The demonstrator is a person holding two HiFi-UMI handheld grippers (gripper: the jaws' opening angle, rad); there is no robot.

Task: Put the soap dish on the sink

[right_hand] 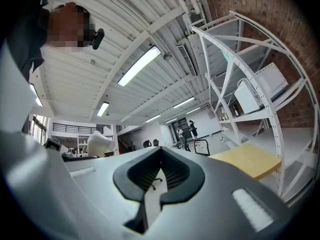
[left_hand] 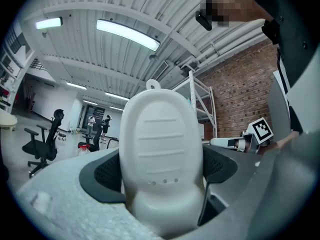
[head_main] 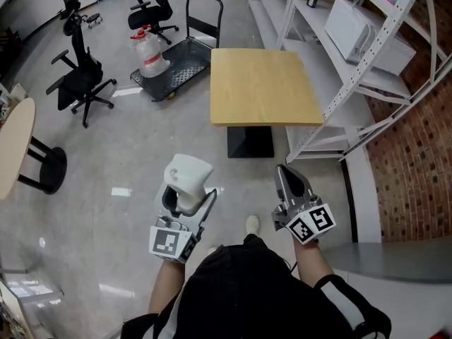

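Your dark top fills the bottom of the head view, with both forearms pushed out from it at waist height.

Left gripper (head_main: 189, 202): jaws clamped on the white soap dish (head_main: 189, 176). In the left gripper view the dish (left_hand: 162, 149) stands upright between the two black pads (left_hand: 107, 174), ribbed face to the camera, hanging loop on top. The grip looks snug, a pad on each side.

Right gripper (head_main: 288, 179): jaws pressed together and nothing in them. The right gripper view shows only a thin slit between its pads (right_hand: 175, 171).

Step, as I judge it: carry phase. The dish is picked up and held in the air over bare floor. No sink shows in any view, only a wooden table (head_main: 263, 87) ahead and white shelving (head_main: 367, 55) to your right, so placement has not started.

Next move calls for finding the sink and bringing the left gripper over its ledge. Then tip the dish flat, set it down and spread the jaws.

Pose: both grippers point forward and tilt up, since both gripper views catch the ceiling. They sit side by side and well apart, the right one idle.
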